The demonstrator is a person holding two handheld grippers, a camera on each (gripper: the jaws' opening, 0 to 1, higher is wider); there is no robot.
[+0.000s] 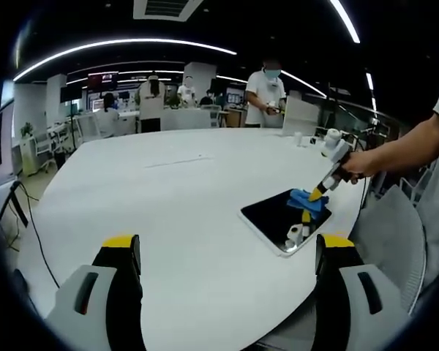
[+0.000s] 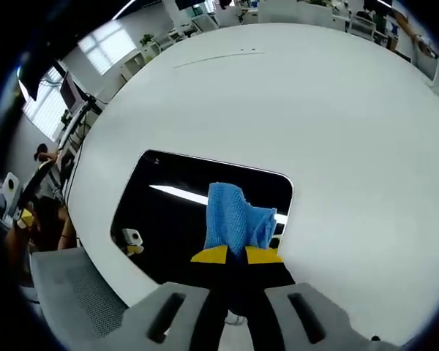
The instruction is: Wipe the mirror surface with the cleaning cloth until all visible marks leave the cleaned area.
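Right gripper (image 2: 236, 255) clamped on blue cloth (image 2: 233, 216) against mirror (image 2: 175, 212); left gripper (image 1: 227, 252) spread wide, empty.

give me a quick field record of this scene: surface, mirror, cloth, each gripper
surface: white table, rounded edge
mirror: dark rectangular mirror lying flat near the table's edge, reflecting ceiling lights
cloth: blue cloth bunched up, resting on the mirror
right gripper: right gripper shut on the cloth, pressing it to the mirror; also seen from the left gripper view, held by a person's hand
left gripper: left gripper open, holding nothing, above the table away from the mirror
background: people standing at desks beyond the table
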